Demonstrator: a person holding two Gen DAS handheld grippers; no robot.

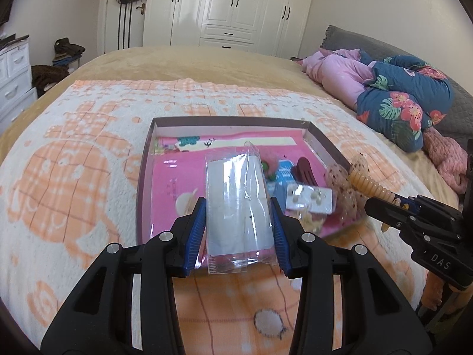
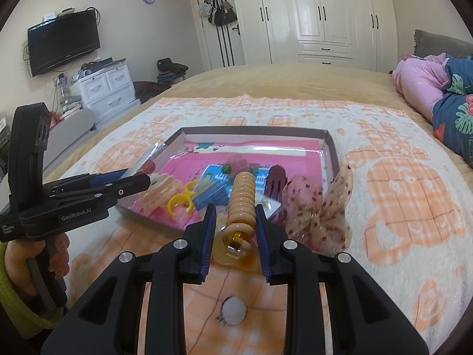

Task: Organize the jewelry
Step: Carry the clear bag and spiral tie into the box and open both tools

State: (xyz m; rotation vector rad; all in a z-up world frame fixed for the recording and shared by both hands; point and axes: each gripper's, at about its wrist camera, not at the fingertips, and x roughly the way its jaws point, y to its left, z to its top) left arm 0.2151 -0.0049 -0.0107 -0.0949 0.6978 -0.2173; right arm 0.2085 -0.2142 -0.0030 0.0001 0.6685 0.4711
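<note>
One clear plastic packet [image 1: 239,204] holding a white card sits clamped between the blue pads [image 1: 196,230] of the left gripper [image 1: 238,236], its long axis running from 6 toward 12 o'clock in the left wrist view, the far end reaching over the near edge of the tray [image 1: 230,121]. One tan coiled hair tie [image 2: 241,198] with a gold clasp at its near end is pinched by the right gripper [image 2: 236,242]; its long axis likewise points toward 12 o'clock in the right wrist view, out over the tray's near rim. The single shallow tray, pink-lined, lies on an orange-and-white blanket [image 1: 74,162] and holds one dark red claw clip [image 2: 276,179], one yellow ring-shaped clip [image 2: 180,201], one earring card [image 1: 309,198], a blue packet [image 2: 211,192] and a few small pieces too blurred to count. One speckled sheer bow [image 2: 322,207] lies across the tray's corner at 3 o'clock. Two bundles of bedding, pink [image 1: 340,77] and floral blue [image 1: 408,100], lie at 2 o'clock.
</note>
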